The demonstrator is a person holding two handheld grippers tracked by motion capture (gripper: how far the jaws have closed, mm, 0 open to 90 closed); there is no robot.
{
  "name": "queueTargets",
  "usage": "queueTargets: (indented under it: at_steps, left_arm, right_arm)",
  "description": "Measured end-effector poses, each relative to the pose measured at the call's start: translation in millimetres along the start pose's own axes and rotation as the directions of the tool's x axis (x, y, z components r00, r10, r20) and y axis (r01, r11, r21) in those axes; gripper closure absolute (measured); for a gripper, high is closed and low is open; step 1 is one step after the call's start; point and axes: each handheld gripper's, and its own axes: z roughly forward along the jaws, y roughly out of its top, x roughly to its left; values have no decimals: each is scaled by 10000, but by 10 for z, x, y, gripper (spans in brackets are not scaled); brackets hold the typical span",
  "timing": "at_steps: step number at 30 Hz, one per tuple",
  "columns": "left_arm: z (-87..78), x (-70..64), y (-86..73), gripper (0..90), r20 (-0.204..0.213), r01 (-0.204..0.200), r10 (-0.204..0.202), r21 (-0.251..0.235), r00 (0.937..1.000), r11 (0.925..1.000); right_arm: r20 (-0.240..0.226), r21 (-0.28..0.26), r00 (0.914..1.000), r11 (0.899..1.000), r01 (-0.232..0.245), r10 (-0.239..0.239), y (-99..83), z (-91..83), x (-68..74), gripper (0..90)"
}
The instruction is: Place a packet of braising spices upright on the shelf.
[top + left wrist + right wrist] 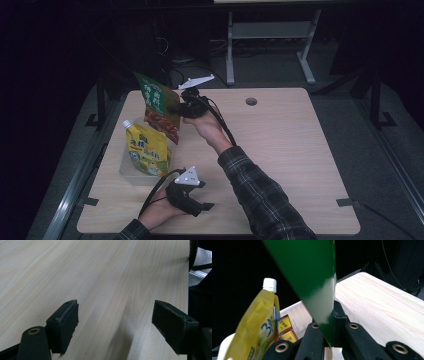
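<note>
Right gripper (181, 107) is raised above the far left part of the table (280, 150), its 2 jaws clamped on an edge of a green and red packet (160, 106), which hangs tilted in the air, clear of the tabletop. In the right gripper view the green packet (312, 277) is pinched flat between the jaws. Just below and nearer stands a yellow spouted pouch (145, 150) with a white cap, upright in a clear container (131, 175). Left gripper (202, 207) rests low by the near edge, jaws apart over bare wood, holding nothing.
</note>
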Motion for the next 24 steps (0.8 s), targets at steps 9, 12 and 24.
queueTargets:
  at_steps: [9, 12, 24]
  left_arm:
    - [16, -3, 5, 206, 49, -19, 19, 32, 10000, 10000]
    - [26, -16, 2, 206, 102, 165, -164, -85, 9998, 9998]
    - [23, -2, 6, 206, 41, -52, 52, 37, 10000, 10000]
  right_arm:
    - [-89, 28, 9999, 9999, 123, -123, 52, 186, 73, 894]
    - [-67, 122, 9997, 9996, 242, -241, 46, 256, 98, 894]
    - [-42, 846, 9990, 9955, 437, -435, -108, 467, 138, 889]
